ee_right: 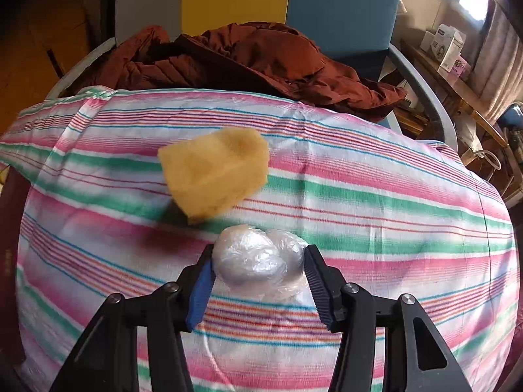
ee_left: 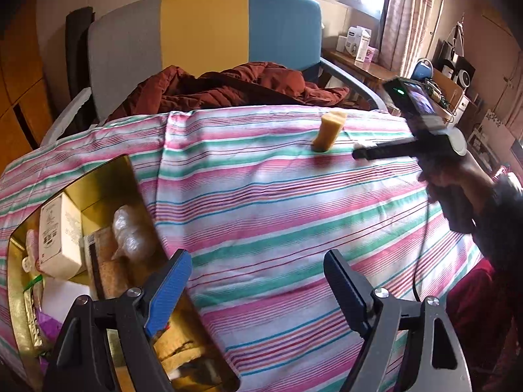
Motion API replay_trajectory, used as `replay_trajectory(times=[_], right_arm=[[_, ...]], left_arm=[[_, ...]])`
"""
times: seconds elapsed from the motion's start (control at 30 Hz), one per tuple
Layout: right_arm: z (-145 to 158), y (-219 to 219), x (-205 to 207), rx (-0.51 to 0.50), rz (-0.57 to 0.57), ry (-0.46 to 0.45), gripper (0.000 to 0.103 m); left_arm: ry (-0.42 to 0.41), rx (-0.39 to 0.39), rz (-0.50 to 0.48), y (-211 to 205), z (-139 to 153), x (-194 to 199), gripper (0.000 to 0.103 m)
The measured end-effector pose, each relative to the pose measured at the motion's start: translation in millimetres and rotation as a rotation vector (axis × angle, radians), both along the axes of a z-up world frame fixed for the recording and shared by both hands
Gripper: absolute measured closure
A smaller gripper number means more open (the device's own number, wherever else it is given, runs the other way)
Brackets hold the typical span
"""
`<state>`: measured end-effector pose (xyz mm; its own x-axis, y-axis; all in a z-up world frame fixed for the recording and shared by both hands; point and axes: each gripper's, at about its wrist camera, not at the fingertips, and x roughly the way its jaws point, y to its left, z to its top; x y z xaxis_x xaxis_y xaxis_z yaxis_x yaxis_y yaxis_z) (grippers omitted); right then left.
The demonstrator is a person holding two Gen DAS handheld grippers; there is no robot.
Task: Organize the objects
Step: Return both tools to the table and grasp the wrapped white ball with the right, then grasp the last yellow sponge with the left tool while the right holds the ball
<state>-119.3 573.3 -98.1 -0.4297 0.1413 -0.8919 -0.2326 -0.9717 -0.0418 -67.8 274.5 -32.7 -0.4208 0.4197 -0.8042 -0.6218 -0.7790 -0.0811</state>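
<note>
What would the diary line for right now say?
right tongs: shut on plastic-wrapped ball | left tongs: open, empty | sponge: on striped cloth | gold box: open

The gold box point(ee_left: 98, 179) is partly hidden behind the left tool point(ee_left: 258, 287).

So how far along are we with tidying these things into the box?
Done: the gold box already holds a white carton, a plastic-wrapped bundle and other items. In hand: the right gripper has its jaws shut on a plastic-wrapped ball on the striped cloth. Left: that ball and the yellow sponge. The left gripper is open, empty.
</note>
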Motion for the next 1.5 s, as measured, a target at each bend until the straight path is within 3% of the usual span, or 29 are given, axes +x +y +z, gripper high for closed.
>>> replay_trajectory(times=[0.2,0.37,0.6,0.77,0.9,1.1,1.17,1.23,1.5], right_arm=[[10.8,22.0,49.1,-0.052,-0.094,0.045,0.049],[16.0,43.5,62.0,-0.097,-0.188,0.091,0.048],[31.6,45.7,66.9,-0.127,-0.18,0.153,0.047],[34.9,52.9,70.0,-0.134,-0.206,0.157,0.047],[33.4,61.7,72.0,-0.147,-0.238,0.153,0.047],[37.1,58.0,70.6,-0.139,-0.228,0.165,0.047],[38.2,57.1,70.7,-0.137,-0.224,0.168,0.047],[37.7,55.5,69.6,-0.133,-0.218,0.166,0.047],[27.8,52.7,65.5,-0.136,-0.176,0.139,0.047]], left_arm=[[-0.054,0.054,-0.057,35.4,5.2,-11.4,0.02],[-0.05,0.063,-0.07,73.9,10.1,-23.8,0.02],[-0.028,0.046,-0.125,135.9,4.1,-51.1,0.021],[-0.037,-0.008,-0.153,184.4,-20.4,-72.7,0.021],[0.0,-0.066,-0.162,217.3,-37.5,-89.9,0.021],[0.046,-0.097,-0.202,251.8,-51.8,-108.1,0.031],[0.022,-0.125,-0.206,263.4,-62.9,-116.4,0.039],[-0.022,-0.143,-0.197,268.2,-74.8,-123.8,0.063],[-0.05,-0.072,-0.171,218.7,-64.9,-82.3,0.068]])
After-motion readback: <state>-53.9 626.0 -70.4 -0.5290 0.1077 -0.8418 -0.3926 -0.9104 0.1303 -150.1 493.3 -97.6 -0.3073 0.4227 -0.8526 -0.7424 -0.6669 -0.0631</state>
